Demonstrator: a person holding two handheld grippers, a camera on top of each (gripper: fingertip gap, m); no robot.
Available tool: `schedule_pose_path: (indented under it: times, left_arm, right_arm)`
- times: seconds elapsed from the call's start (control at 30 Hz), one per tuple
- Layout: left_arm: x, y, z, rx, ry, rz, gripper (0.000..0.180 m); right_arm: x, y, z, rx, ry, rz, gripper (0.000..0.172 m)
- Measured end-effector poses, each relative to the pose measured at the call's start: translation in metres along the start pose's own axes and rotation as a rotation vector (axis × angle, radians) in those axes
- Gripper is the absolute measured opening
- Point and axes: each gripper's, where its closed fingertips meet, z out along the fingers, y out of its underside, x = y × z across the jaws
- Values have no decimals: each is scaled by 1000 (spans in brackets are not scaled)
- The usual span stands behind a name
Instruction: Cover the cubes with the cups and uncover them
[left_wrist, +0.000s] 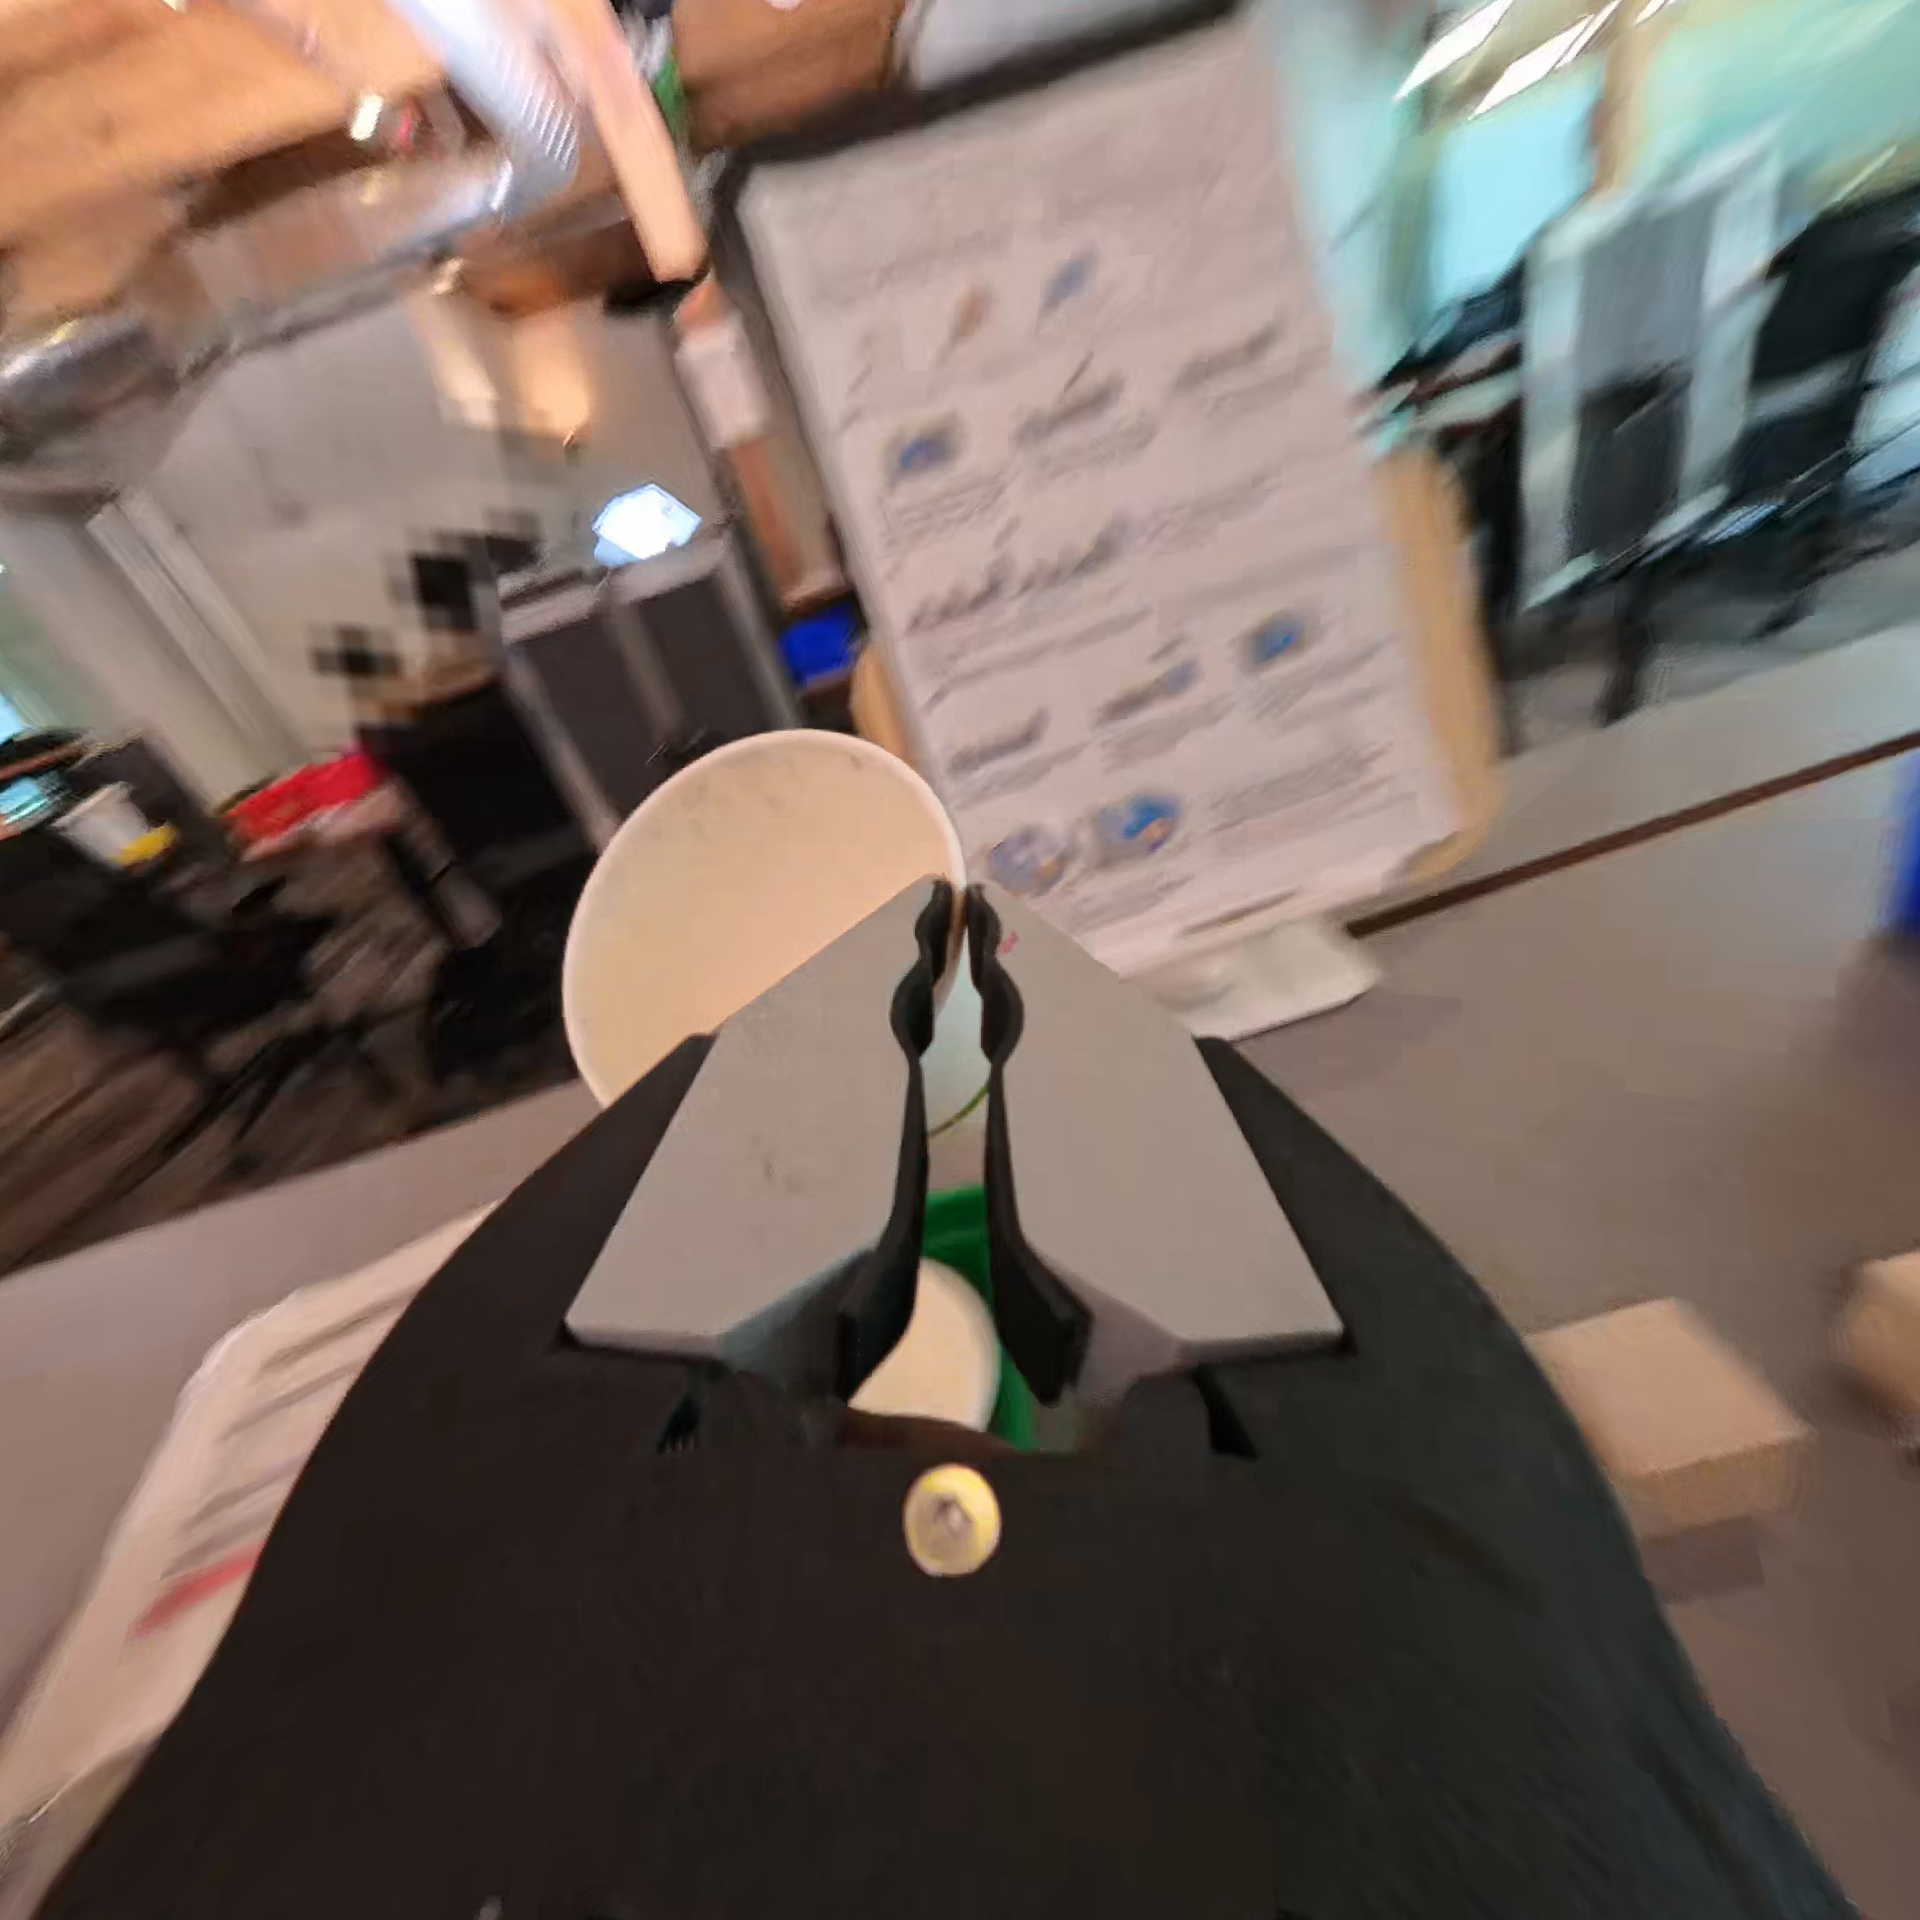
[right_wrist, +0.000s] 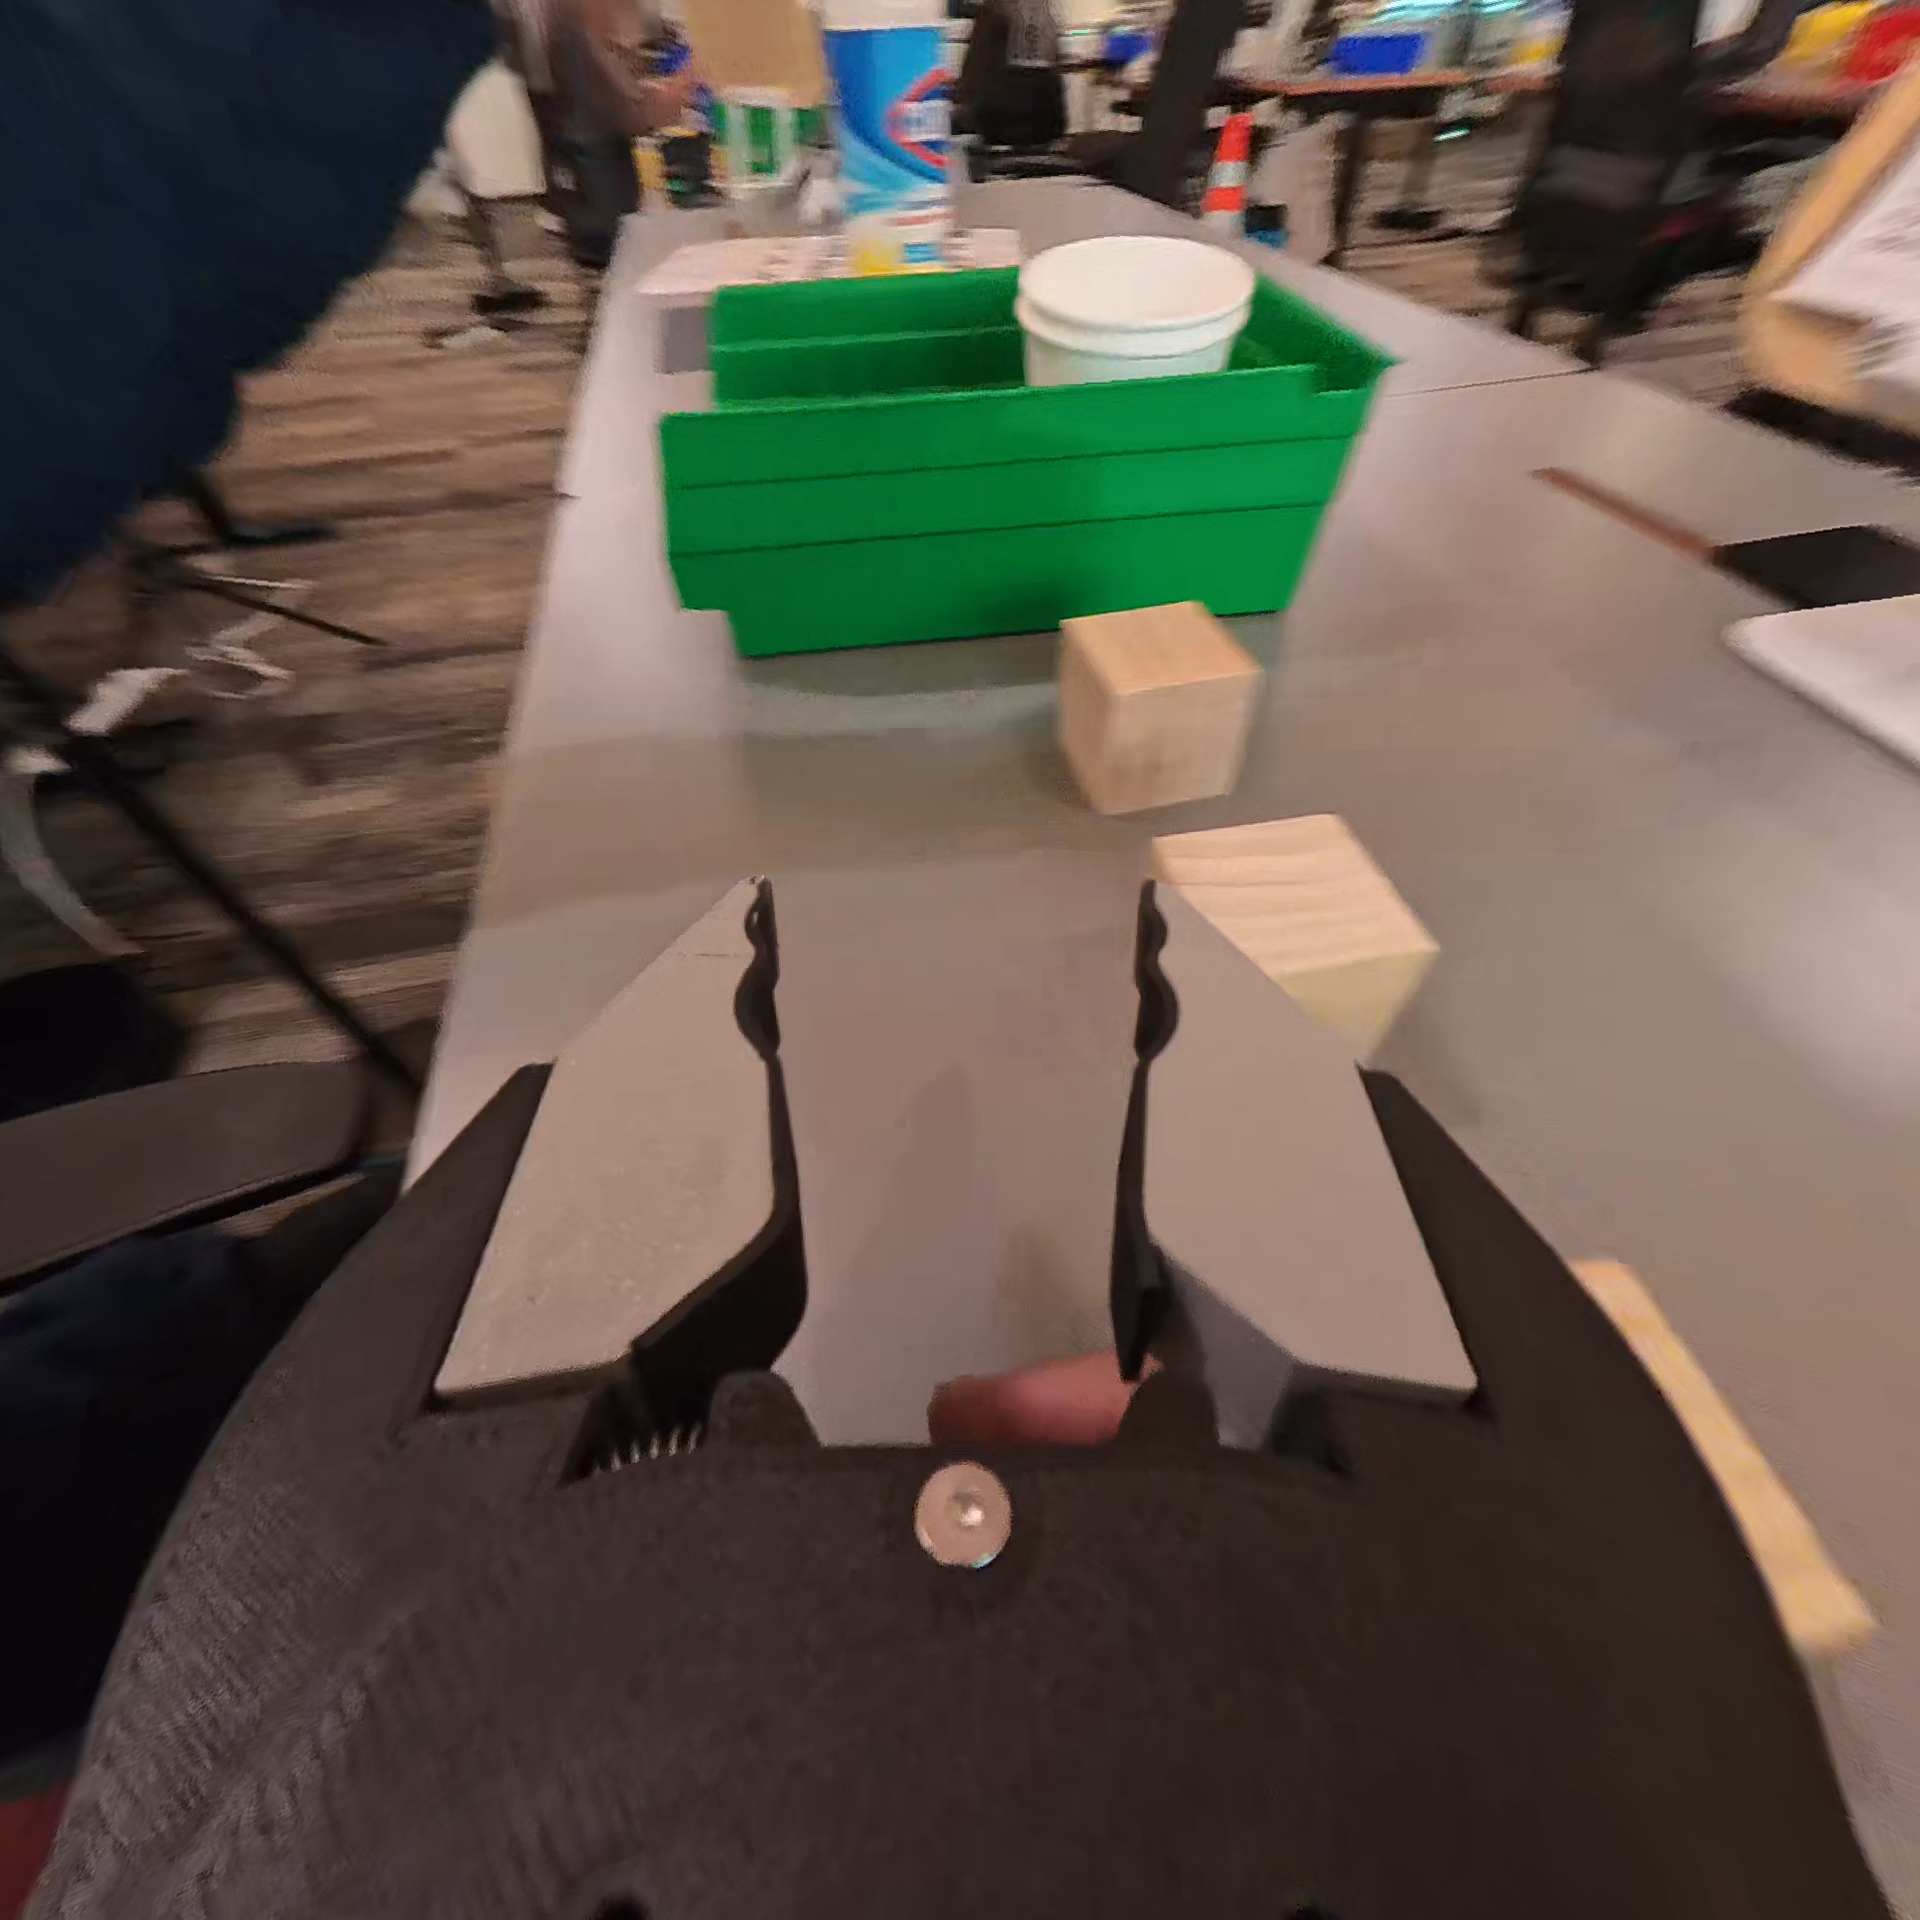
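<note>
My left gripper (left_wrist: 958, 896) is shut on the wall of a white paper cup (left_wrist: 748, 883) and holds it tilted in the air, its opening towards the camera. Below it, between the fingers, another white cup (left_wrist: 940, 1351) stands in a green bin (left_wrist: 961, 1236). A wooden cube (left_wrist: 1673, 1403) lies on the grey table to the right. My right gripper (right_wrist: 951, 894) is open and empty above the table. Two wooden cubes (right_wrist: 1158, 707) (right_wrist: 1299, 914) stand uncovered to its right. Stacked white cups (right_wrist: 1132, 312) sit in the green bin (right_wrist: 997, 520) ahead.
A third wooden block (right_wrist: 1725, 1455) lies beside my right gripper's body. A wipes canister (right_wrist: 894, 135) stands behind the bin. The table's left edge (right_wrist: 499, 831) drops to the floor. Papers (left_wrist: 208, 1507) lie at the left, and a poster board (left_wrist: 1122, 571) stands behind.
</note>
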Motion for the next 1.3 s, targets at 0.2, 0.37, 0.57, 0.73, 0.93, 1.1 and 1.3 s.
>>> schedule_pose_path:
  times: [0.2, 0.37, 0.57, 0.73, 0.93, 1.1, 1.3]
  left_arm:
    - [162, -52, -75, 407, 474, -309, 1]
    - [222, 2, -84, 436, 580, -539, 2]
    - [281, 75, -74, 251, 749, -657, 1]
    - [322, 113, -69, 127, 759, -360, 3]
    - [324, 114, -63, 119, 707, -336, 4]
    - [294, 102, -70, 261, 589, -433, 0]
    - [301, 103, -71, 249, 587, -378, 0]
  right_arm:
    - [-23, -30, -10, 195, -213, 147, 81]
    - [-14, -75, -51, 477, -410, 403, 97]
    - [34, -79, -65, 575, -288, 540, 104]
    - [41, -69, -59, 506, -208, 495, 92]
    - [49, -72, -71, 484, -44, 310, 80]
    - [94, -58, -92, 302, 456, 54, 80]
    - [103, -24, -77, 116, 527, 80, 81]
